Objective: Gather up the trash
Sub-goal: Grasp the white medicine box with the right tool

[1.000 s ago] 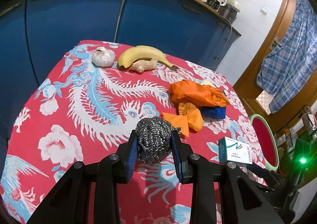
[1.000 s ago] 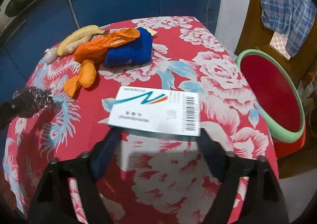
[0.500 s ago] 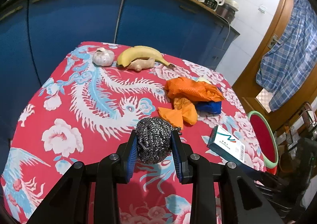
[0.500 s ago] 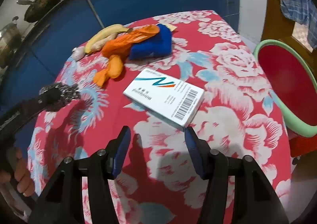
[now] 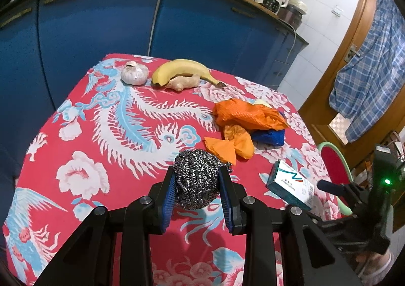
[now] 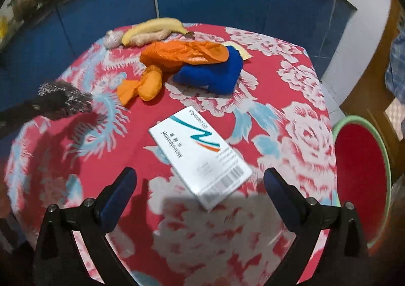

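Since the earlier frame your right gripper (image 6: 200, 184) has let the medicine box (image 6: 201, 159) go and spread its jaws wide, while your left gripper (image 5: 197, 184) hasn't budged off the steel scourer (image 5: 197, 178).

Left wrist view first: you've got that scourer clamped between both blue pads, lifted just above the red floral tablecloth (image 5: 83, 149). It's springy wire, light, squashes a bit, so it won't slip. Far side of the table there's a garlic bulb (image 5: 134, 73), a banana (image 5: 182, 70) and a ginger piece (image 5: 182, 82) touching the banana. Over to the right sits the orange plastic bag (image 5: 243, 115) on top of a blue cloth (image 5: 268, 136), with an orange wrapper (image 5: 227, 145) just near of them. The box is at the right, near the table edge, and the red basin with the green rim (image 5: 331, 164) is beyond that edge.

Right wrist view: jaws are wide open with the box lying flat on the cloth between and just ahead of them, turned diagonally, barcode end nearest you. Frame is a bit motion-blurred. I'd guess it's thin card, light, probably near empty, so it'll crush if you squeeze hard. Take it across the narrow width near the barcode end. That basin (image 6: 359, 159) off the right edge looks like the likely drop spot.
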Tool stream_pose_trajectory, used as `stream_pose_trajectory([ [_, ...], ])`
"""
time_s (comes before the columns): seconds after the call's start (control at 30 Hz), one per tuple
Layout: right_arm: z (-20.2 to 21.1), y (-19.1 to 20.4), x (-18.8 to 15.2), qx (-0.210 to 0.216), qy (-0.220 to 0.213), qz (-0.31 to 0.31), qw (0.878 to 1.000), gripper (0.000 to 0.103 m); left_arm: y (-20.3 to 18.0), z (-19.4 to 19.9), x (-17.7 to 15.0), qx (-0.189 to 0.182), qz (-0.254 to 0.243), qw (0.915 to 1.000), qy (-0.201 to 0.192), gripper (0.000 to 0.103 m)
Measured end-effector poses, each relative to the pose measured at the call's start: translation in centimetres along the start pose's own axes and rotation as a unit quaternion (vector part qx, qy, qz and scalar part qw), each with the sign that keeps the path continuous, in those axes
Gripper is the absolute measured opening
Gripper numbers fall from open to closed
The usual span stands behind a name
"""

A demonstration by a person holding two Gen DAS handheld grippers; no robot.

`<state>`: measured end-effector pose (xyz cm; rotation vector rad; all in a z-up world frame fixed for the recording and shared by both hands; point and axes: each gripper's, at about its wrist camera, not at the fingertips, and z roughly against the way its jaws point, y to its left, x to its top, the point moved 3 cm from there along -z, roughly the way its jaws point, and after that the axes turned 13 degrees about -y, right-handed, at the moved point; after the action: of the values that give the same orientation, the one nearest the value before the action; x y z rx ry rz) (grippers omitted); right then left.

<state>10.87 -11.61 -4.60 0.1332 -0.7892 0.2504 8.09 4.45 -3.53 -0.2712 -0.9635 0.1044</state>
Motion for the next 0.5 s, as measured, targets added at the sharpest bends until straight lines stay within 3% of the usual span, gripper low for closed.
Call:
stream_pose_trajectory([
  [0.07,-0.7,0.0,0.1,0.006,0.006,0.001,1.000,0.097,0.0,0.0,0.0,0.000,0.000,1.0000,0.000,0.033],
  [0.27,-1.7,-0.1,0.0,0.009,0.018,0.001,1.000,0.075,-0.3,0.0,0.0,-0.002,-0.006,1.0000,0.004,0.033],
  [0.5,-0.5,0.2,-0.8,0.021,0.005,-0.019,1.000,0.074,-1.6,0.1,0.4,-0.008,-0.021,0.9997,0.000,0.033],
])
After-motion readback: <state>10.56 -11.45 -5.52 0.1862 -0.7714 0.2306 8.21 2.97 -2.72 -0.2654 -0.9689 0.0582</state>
